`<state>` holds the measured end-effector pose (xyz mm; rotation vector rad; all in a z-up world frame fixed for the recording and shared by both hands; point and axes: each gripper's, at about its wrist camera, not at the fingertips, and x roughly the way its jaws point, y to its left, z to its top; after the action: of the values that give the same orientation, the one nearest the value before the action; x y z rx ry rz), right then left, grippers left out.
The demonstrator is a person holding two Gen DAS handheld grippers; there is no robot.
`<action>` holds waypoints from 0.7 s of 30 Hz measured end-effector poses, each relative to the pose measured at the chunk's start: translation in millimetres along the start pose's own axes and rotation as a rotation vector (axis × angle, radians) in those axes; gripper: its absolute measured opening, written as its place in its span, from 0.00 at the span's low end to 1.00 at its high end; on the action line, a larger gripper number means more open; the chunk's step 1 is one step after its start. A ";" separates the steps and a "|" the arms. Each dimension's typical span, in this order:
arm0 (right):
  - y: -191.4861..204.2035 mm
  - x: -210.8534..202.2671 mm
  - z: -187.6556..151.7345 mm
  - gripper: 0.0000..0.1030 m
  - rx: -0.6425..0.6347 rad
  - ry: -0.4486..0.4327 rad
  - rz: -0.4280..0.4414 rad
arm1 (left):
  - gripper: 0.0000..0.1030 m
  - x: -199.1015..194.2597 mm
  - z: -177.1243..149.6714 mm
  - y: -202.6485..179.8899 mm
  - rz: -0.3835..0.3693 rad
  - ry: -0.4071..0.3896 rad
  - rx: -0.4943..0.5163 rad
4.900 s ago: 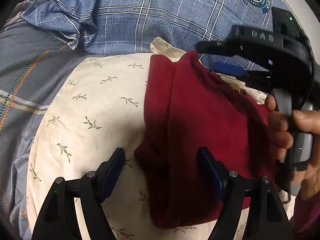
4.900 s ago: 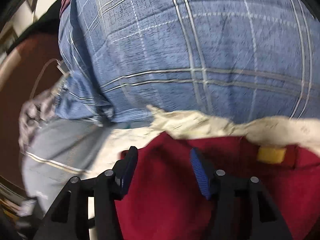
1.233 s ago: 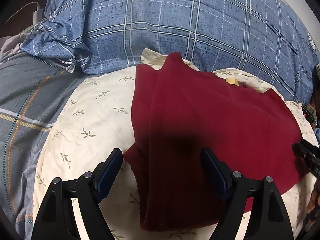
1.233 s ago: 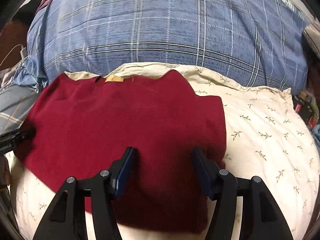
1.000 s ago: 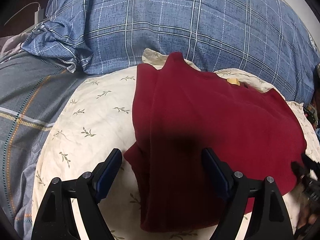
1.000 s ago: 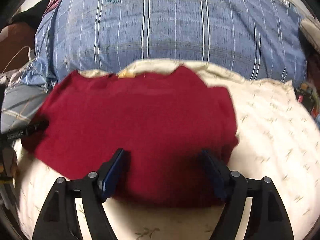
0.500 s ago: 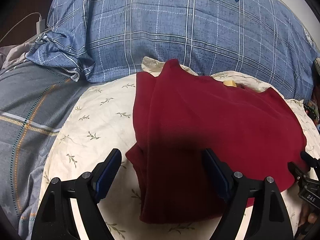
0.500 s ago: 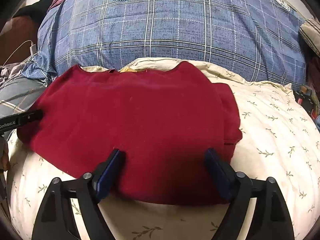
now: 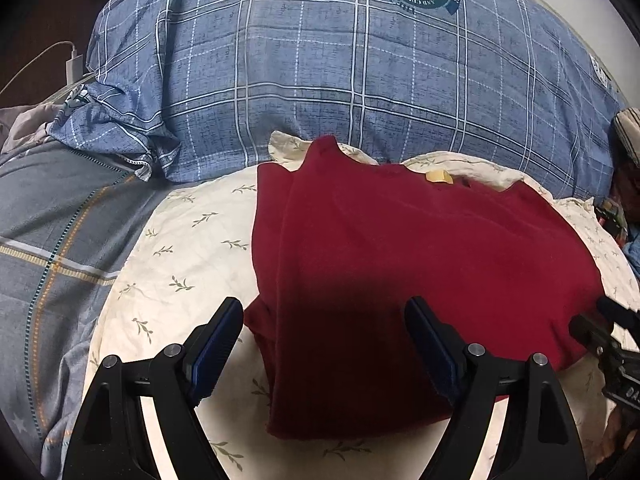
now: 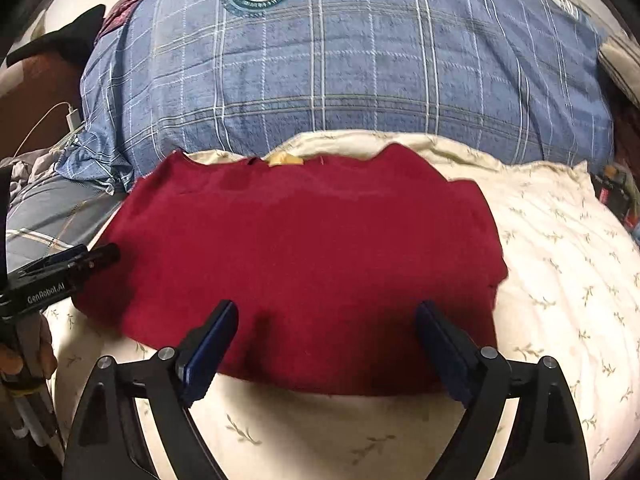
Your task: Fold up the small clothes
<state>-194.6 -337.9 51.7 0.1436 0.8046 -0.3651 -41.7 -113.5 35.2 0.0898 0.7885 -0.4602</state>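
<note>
A dark red shirt (image 9: 420, 264) lies flat on a cream leaf-print pillow (image 9: 180, 256), its left side folded over in a narrow strip and a yellow neck label (image 9: 439, 177) at the far edge. My left gripper (image 9: 324, 332) is open and empty above its near left corner. In the right wrist view the shirt (image 10: 304, 256) spreads across the pillow (image 10: 560, 280), and my right gripper (image 10: 326, 334) is open and empty over its near hem. The left gripper also shows at that view's left edge (image 10: 96, 258).
A big blue plaid pillow (image 9: 360, 80) with a round crest lies behind the cream pillow. Grey plaid bedding (image 9: 52, 240) lies to the left, with a white charger and cable (image 9: 74, 65) beyond. Small dark items (image 10: 612, 196) sit at the far right.
Both grippers have drawn back and up from the shirt. The right gripper has let go of the shirt's far edge and opened wide. The shirt now lies flat.
</note>
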 end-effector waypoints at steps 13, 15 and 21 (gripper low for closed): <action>15.3 31.1 25.9 0.89 0.054 0.066 0.123 | 0.81 6.5 3.7 3.9 -0.018 0.022 -0.022; 25.6 40.0 28.3 0.89 0.017 0.100 0.105 | 0.81 7.9 4.1 3.8 -0.013 0.022 -0.016; 37.3 50.1 36.3 0.89 0.060 0.125 0.142 | 0.81 11.3 5.7 6.9 -0.003 0.026 -0.029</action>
<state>-124.3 -326.0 39.8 0.2800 0.9016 -0.2478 -28.0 -112.9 30.6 0.0680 0.8210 -0.4512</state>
